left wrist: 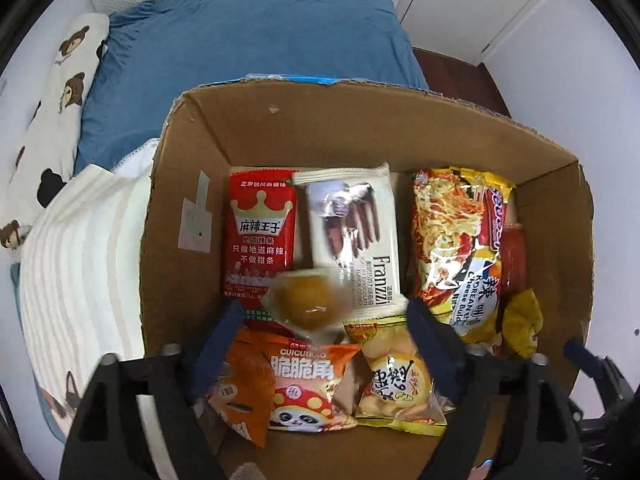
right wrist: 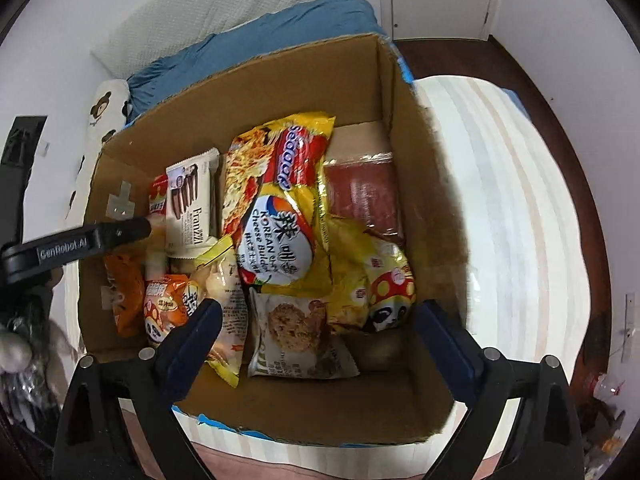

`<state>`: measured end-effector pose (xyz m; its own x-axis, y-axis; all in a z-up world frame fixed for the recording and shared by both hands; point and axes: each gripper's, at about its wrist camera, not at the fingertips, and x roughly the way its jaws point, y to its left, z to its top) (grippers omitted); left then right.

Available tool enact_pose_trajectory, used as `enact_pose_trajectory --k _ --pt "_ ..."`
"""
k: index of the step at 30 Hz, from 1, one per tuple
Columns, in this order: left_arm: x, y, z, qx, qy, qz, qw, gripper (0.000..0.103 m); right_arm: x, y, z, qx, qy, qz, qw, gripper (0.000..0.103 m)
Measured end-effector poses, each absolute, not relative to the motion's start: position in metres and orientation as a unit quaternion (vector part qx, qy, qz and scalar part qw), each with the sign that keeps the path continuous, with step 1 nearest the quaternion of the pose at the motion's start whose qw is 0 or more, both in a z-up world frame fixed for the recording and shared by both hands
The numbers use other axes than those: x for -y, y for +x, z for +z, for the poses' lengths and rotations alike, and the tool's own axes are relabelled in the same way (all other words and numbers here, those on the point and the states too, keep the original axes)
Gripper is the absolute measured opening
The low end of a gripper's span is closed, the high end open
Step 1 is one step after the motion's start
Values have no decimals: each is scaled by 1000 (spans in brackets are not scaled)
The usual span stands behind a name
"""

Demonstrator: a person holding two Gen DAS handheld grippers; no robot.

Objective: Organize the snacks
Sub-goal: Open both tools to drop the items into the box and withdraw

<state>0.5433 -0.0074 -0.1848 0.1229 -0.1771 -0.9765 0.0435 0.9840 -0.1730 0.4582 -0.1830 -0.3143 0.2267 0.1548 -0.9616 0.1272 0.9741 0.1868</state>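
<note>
Left gripper [left wrist: 326, 330] spread wide over the box [left wrist: 256, 116], nothing pinched, a blurred yellow bun [left wrist: 310, 300] in clear wrap between the fingers and free of both. Just under: orange bag [left wrist: 288, 384] with a panda, beside it a yellow chip bag [left wrist: 398, 384]. Farther in, side by side on the box floor: red pack [left wrist: 262, 228], white Franzzi pack [left wrist: 356, 232], noodle pack [left wrist: 456, 240] tilted against the right wall. Beyond the box, blue pillow [left wrist: 248, 44]; at left, striped blanket [left wrist: 80, 248] and bear-print cushion [left wrist: 60, 92].

Right gripper [right wrist: 320, 316] likewise spread, holding nothing, poised above the near edge of the box [right wrist: 312, 412]. Nearest below, cookie pack [right wrist: 296, 336]; right of it a yellow panda bag [right wrist: 384, 284]. Over both, the noodle pack [right wrist: 280, 200], with a dark red pack [right wrist: 364, 196] behind at the right wall. At left, the left gripper's finger reaching in beside the Franzzi pack [right wrist: 192, 204]. Blanket [right wrist: 512, 208] right of the box.
</note>
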Motion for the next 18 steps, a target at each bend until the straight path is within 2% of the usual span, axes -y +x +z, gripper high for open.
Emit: enact_pose_trajectory --k 1,7,18 --pt "7 543 -186 -659 -50 -73 747 97 182 459 -315 -623 113 9 774 99" --pt "0 535 -184 -654 -68 -77 749 97 177 461 -319 -623 112 8 774 100" --pt "4 479 -149 -611 -42 -64 788 97 170 449 -302 -609 97 9 787 100"
